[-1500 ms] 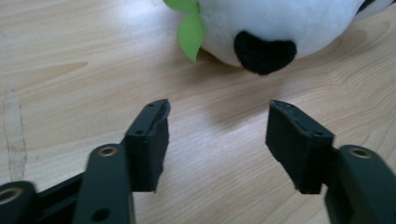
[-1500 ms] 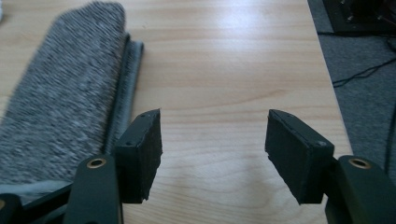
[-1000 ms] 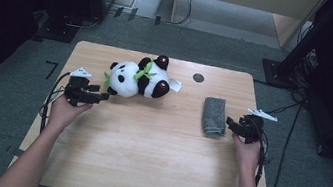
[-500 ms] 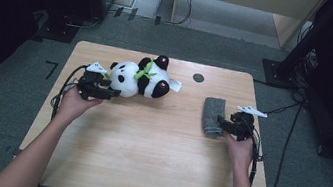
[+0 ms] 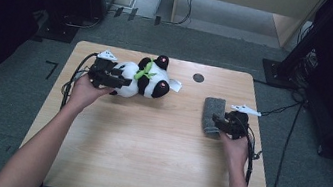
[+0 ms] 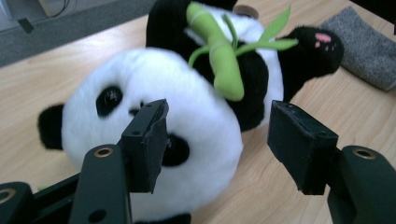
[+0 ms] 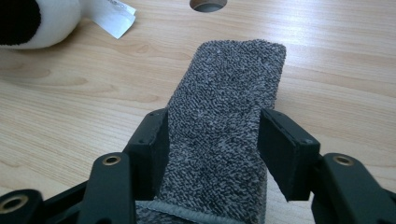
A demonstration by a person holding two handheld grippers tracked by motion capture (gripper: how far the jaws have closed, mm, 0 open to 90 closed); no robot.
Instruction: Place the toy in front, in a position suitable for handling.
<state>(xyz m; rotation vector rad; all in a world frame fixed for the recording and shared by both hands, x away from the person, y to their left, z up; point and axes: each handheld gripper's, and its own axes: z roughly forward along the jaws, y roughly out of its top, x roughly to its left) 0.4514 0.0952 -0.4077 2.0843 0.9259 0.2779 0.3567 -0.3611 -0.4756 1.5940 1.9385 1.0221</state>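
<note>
From the high view, we are bringing the left tool (image 5: 115,79) up against the head of the panda toy (image 5: 142,80), which is lying on its side at the far left of the worktop (image 5: 145,151). We are holding the right tool (image 5: 218,124) at the near end of the grey cloth (image 5: 212,115), which is lying flat near the right edge.

In the left gripper view, we are straddling the panda toy's (image 6: 154,135) white head with the left tool (image 6: 219,140); its jaws are standing apart, one at the face, the other off to the side, so we judge nothing is gripped yet.

In the right gripper view, we are closing the right tool (image 7: 212,144) around the grey cloth (image 7: 224,116); the jaws have just been narrowing, the cloth is lying between them, but the pads are not yet pinching it.

We judge both grasps are still to come; neither thing is lifted.
</note>
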